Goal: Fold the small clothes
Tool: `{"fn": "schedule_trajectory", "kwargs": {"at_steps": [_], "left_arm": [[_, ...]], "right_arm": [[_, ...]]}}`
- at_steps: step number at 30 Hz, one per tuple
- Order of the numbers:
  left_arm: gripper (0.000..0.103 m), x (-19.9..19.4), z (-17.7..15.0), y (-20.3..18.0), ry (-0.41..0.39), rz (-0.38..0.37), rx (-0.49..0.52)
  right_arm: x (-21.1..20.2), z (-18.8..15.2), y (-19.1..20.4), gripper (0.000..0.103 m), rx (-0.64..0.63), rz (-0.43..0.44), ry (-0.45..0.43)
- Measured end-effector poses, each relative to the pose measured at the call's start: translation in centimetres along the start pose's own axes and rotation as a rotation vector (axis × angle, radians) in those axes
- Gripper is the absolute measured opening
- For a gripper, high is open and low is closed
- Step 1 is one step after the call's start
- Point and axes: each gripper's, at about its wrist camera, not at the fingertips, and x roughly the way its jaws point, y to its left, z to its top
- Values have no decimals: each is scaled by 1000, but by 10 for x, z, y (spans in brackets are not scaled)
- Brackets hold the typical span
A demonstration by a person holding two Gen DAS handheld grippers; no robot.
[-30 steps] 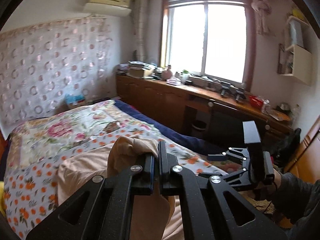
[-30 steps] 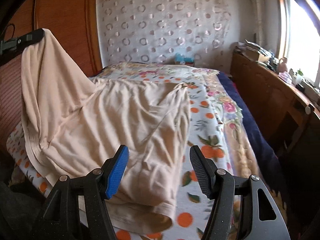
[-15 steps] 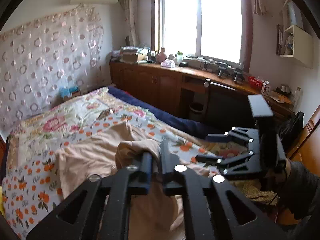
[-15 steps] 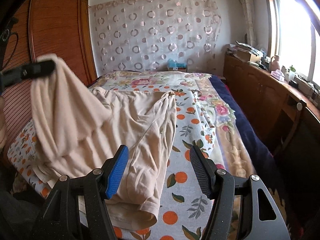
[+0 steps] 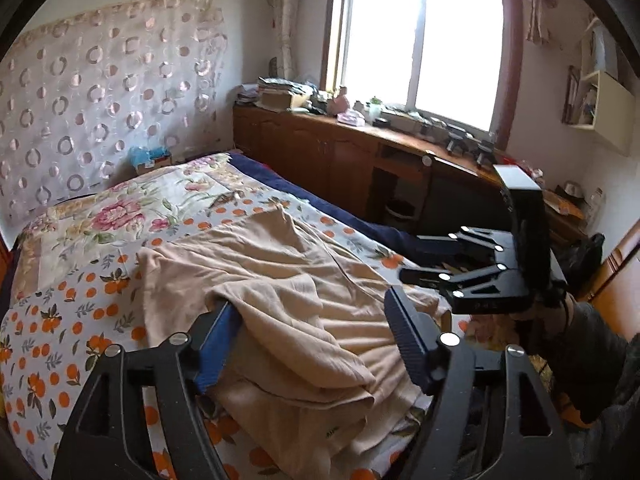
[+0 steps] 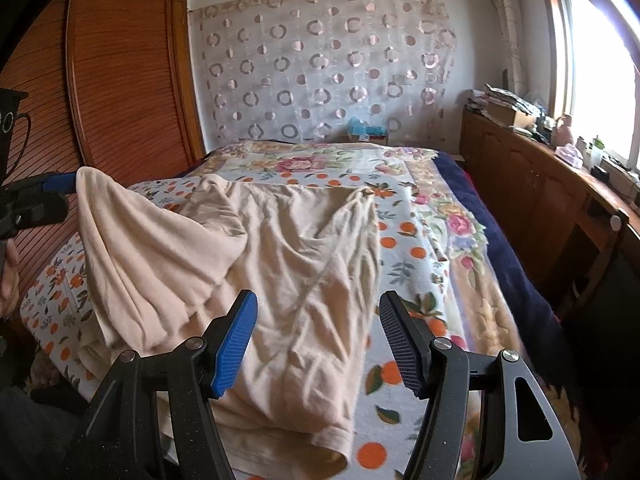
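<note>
One beige garment (image 5: 304, 280) is seen lying crumpled on a bed (image 5: 80, 304) covered by an orange-print sheet. Two tools are held above its near edge. The left tool (image 5: 316, 340) has just been opening, and its jaws are now spread wide, with a fold of the cloth draped over the left blue pad (image 5: 216, 344) and not pinched. The right tool (image 6: 316, 340) is held wide and empty, the garment's near hem lying below it.

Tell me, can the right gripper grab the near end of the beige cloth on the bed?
Probably yes. The right gripper is open just above the beige cloth, nothing lies between them, and the left gripper is off to the side.
</note>
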Motion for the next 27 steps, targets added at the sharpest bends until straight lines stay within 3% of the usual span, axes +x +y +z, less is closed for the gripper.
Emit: {"fn": "schedule_trajectory", "kwargs": {"at_steps": [7, 14, 27], "left_arm": [[80, 25, -14, -2, 111, -30, 31], [80, 29, -49, 13, 190, -16, -12], [81, -22, -75, 64, 112, 110, -154]], "right_arm": [[4, 6, 7, 65, -14, 17, -10], [13, 3, 4, 65, -10, 35, 1], [33, 23, 56, 65, -98, 145, 6]]}}
